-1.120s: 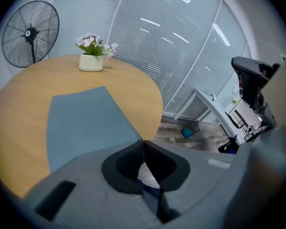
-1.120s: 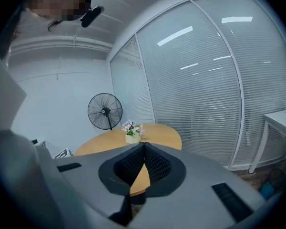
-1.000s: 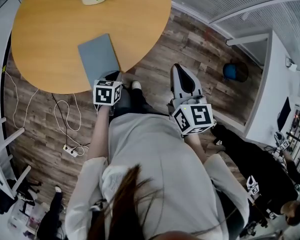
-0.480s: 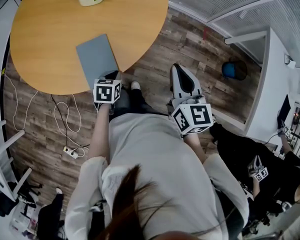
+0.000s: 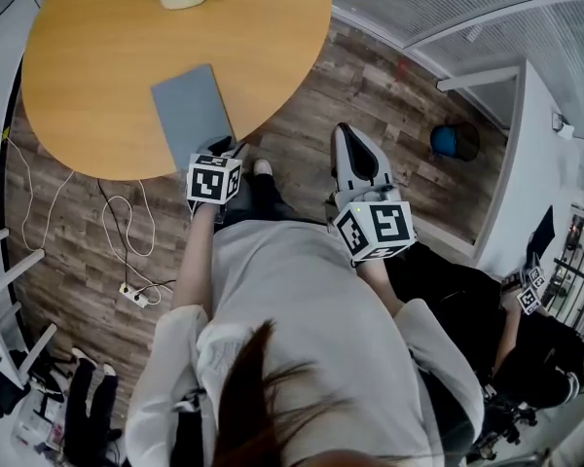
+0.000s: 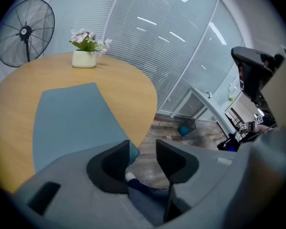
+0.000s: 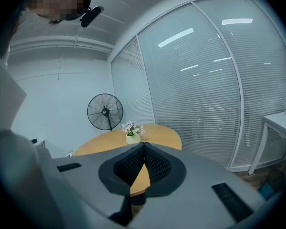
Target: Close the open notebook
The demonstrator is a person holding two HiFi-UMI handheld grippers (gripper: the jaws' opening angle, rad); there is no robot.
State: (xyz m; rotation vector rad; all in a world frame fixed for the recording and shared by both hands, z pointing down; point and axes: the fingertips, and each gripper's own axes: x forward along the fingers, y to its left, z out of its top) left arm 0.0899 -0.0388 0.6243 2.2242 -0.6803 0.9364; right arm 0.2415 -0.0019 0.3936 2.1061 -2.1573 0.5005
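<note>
Notebook (image 5: 192, 112) closed, flat near bench (image 5: 97, 37) edge in head view; left gripper view: left gripper (image 6: 143, 149) jaws apart, just been opening, notebook corner beside one jaw, unpressed; right gripper view: right gripper (image 7: 144, 147) jaws together, empty.

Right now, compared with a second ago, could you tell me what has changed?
The left gripper has just opened its jaws at the near corner of the notebook; the corner shows between them, unpressed. The closed notebook lies where it was on the table, and the right gripper, shut and empty, has not moved.
</note>
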